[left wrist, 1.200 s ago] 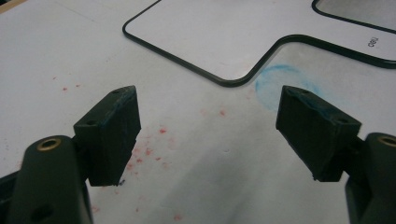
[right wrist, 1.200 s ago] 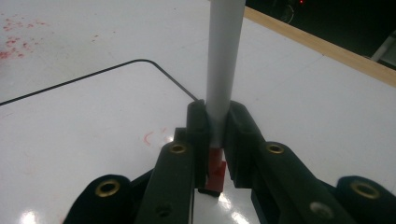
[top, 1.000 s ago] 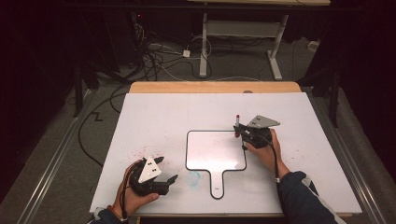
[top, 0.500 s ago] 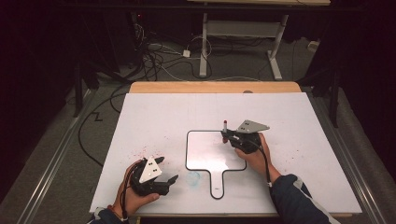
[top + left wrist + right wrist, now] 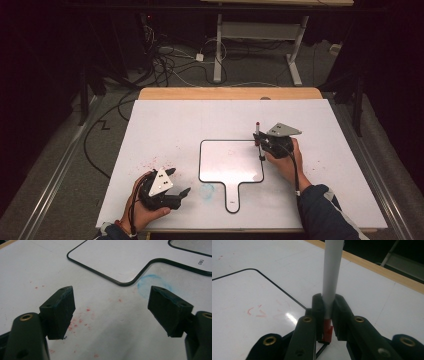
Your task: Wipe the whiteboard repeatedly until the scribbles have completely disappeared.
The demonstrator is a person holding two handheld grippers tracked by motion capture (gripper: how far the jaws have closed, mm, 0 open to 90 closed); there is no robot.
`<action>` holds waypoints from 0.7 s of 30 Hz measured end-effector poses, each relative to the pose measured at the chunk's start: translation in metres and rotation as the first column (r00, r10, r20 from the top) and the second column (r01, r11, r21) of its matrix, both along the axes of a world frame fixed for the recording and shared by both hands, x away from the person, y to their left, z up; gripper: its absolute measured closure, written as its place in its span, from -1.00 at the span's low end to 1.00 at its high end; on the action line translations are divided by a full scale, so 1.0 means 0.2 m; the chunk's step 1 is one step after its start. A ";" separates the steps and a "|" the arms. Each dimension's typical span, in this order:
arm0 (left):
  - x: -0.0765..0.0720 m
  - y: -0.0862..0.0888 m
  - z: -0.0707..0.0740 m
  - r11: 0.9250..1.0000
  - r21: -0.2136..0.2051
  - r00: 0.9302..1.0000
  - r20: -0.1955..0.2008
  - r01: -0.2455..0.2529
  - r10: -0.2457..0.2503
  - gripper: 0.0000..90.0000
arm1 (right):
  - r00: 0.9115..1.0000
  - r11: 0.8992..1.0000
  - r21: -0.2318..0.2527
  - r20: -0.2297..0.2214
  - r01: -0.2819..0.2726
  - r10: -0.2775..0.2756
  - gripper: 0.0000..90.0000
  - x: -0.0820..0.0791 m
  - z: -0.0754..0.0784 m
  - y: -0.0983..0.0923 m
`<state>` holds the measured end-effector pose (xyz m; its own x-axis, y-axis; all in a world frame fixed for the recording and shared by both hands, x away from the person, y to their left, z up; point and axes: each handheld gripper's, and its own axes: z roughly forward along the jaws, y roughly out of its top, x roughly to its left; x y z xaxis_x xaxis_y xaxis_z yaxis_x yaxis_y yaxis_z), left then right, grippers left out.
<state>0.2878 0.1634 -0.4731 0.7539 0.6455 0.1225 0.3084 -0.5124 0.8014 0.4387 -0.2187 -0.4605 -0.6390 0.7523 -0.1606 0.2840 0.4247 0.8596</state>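
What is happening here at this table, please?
A person works at a white table with a gripper in each hand. The right gripper is shut on a red marker, held upright at the right edge of a small whiteboard that lies flat. Faint red marks show on the board. The left gripper rests open near the front left of the table and holds nothing.

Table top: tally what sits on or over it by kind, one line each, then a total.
Grippers: 2, the left gripper with jaws apart, the right gripper clamped on the pen.
Marker pens: 1, a white marker with red on its end, held upright.
Paddle-shaped whiteboards: 1, the small whiteboard with a black rim, lying flat on the table.
Total: 4
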 end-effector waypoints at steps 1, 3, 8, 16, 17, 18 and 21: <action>0.00 0.00 0.00 1.000 0.002 1.000 0.000 -0.001 0.001 -0.53 | 1.000 1.000 0.006 0.000 0.000 0.000 0.82 0.00 0.00 0.00; 0.00 0.00 0.00 1.000 0.000 1.000 -0.003 -0.001 0.001 -0.53 | 1.000 1.000 0.023 -0.006 -0.002 0.003 0.82 0.00 -0.01 0.01; 0.00 0.00 0.00 1.000 -0.002 1.000 -0.002 0.001 -0.001 -0.53 | 0.999 0.999 0.016 -0.007 -0.051 0.051 0.82 -0.02 -0.01 0.10; 0.00 0.01 0.00 1.000 -0.003 1.000 -0.002 0.005 -0.005 -0.53 | 0.989 0.989 0.022 -0.022 -0.147 0.148 0.82 -0.04 -0.01 0.30; 0.00 0.01 0.00 1.000 -0.005 1.000 -0.003 0.005 -0.005 -0.53 | 0.986 0.986 0.030 -0.028 -0.164 0.165 0.82 -0.05 -0.01 0.32; 0.00 0.01 0.00 1.000 -0.005 1.000 -0.003 0.005 -0.005 -0.53 | 0.983 0.983 0.034 -0.032 -0.178 0.179 0.82 -0.07 -0.02 0.34; 0.00 0.01 0.00 1.000 -0.007 1.000 0.000 0.004 -0.004 -0.53 | 0.973 0.973 0.026 -0.031 -0.228 0.229 0.82 -0.11 -0.02 0.41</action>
<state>0.2874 0.1653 -0.4726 0.7565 0.6434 0.1174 0.3068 -0.5076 0.8051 0.4162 -0.1368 -0.4640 -0.7991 0.5890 -0.1209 0.2104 0.4623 0.8614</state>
